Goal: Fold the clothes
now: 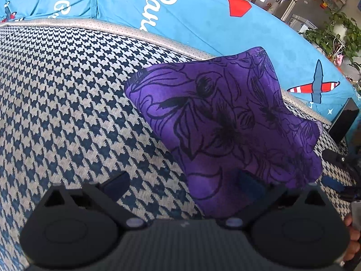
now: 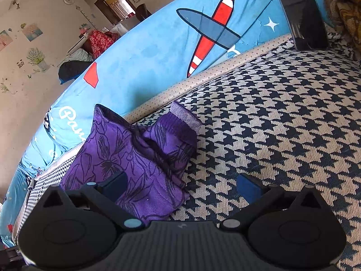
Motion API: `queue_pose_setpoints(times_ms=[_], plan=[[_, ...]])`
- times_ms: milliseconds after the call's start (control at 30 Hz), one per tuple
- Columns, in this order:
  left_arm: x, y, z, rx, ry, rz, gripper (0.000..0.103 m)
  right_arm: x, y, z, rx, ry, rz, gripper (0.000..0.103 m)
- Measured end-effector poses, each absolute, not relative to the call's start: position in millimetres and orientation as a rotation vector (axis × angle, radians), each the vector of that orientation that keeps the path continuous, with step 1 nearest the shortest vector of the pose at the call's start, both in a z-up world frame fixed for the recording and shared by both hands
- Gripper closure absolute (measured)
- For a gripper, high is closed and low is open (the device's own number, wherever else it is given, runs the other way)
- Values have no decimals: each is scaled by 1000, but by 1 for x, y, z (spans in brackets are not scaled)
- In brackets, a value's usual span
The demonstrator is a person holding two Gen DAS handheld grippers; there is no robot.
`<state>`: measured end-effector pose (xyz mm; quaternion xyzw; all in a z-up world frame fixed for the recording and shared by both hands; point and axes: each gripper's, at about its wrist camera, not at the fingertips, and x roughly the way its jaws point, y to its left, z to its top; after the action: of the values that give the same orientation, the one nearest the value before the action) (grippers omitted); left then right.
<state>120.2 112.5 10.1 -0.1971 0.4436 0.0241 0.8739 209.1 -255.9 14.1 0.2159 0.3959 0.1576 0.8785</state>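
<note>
Left gripper (image 1: 182, 180): jaws spread wide. The left finger (image 1: 116, 183) stands over bare cushion; the right finger (image 1: 250, 185) is covered by the near edge of the purple garment (image 1: 225, 122), showing only dimly through the cloth. Whether it touches the cloth cannot be told. Nothing is clamped.

Right gripper (image 2: 180, 186): jaws spread wide, holding nothing. The left finger (image 2: 115, 186) sits in front of the purple garment's (image 2: 126, 158) near fold; the right finger (image 2: 248, 186) is over bare cushion, apart from the cloth.

The garment is a compact folded bundle, purple with black floral line print, resting on the houndstooth cushion (image 1: 67, 90) near its rear edge. A ribbed cuff (image 2: 185, 119) with a paler end points toward the backrest.

Behind the bundle runs a beige dotted piping strip (image 2: 203, 83), then a blue cover (image 2: 146, 52) printed with a red-and-white aeroplane (image 2: 212, 31), a red shape and white stars. White script on it reads "Pau" as far as visible. A dark flat object (image 2: 300, 18) leans at the cushion's right rear corner. A potted plant (image 1: 334, 33) stands beyond the sofa in the left view.
</note>
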Motion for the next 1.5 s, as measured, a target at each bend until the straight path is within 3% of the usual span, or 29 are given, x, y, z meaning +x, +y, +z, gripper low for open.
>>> queue_pose_setpoints(times_ms=[1000,1500], plan=[[182,120,-13,-529,939,-89,0,232,-207,-3,299,733,542,0],[196,104,-13,-471,911,-78,0,232,-190,-4,284,736,614,10]])
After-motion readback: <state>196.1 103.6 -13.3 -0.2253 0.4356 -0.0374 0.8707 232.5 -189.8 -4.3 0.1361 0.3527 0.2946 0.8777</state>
